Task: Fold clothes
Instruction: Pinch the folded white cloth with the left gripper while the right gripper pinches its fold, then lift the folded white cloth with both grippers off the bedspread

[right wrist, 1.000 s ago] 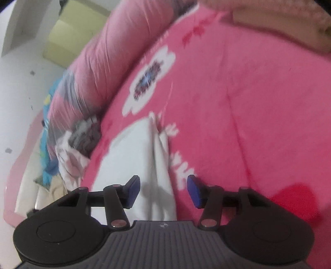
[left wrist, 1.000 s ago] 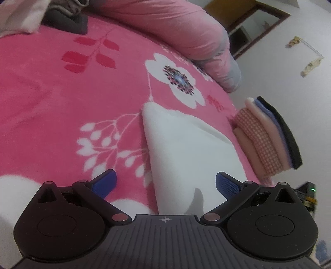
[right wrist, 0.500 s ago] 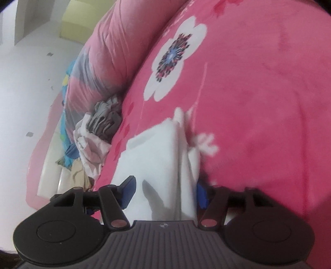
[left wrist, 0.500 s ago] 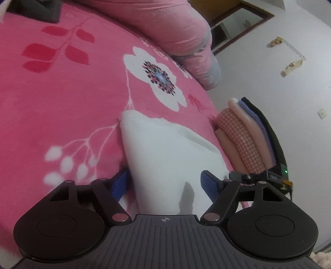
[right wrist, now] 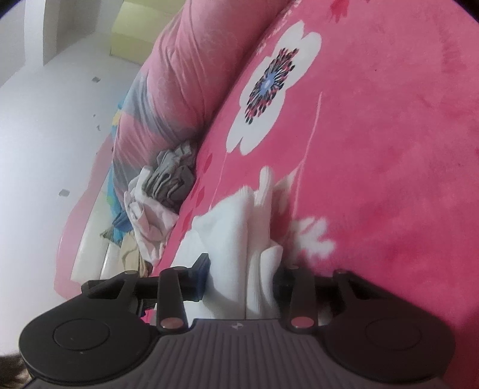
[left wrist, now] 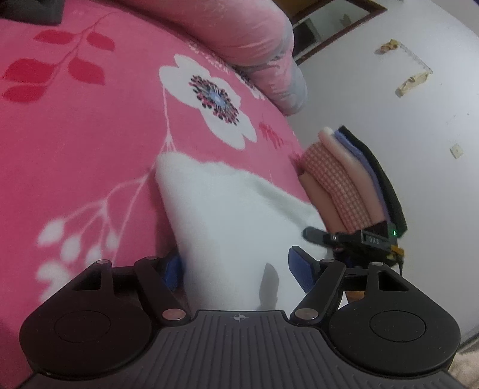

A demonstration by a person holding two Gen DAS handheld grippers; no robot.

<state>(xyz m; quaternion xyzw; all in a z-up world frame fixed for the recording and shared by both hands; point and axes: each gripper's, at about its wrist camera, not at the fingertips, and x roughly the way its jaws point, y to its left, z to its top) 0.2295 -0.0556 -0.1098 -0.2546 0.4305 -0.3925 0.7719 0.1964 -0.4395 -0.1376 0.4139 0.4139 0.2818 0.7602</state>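
A folded white garment (left wrist: 236, 221) lies on the pink floral bed (left wrist: 83, 143), just beside a stack of folded clothes (left wrist: 350, 179). The left claw (left wrist: 236, 270) straddles its near edge, jaws spread. The right claw (right wrist: 242, 278) straddles its layered side, blue pads close against the cloth; whether it pinches, one cannot tell.

Pink floral bed (left wrist: 89, 134): white garment (left wrist: 227, 215), folded stack (left wrist: 344, 185), rolled quilt (left wrist: 239, 27), crumpled clothes (right wrist: 161, 191).

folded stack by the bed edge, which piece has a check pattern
The pink-and-white checked piece in the folded stack. The layers around it are plain: peach, lavender and black.
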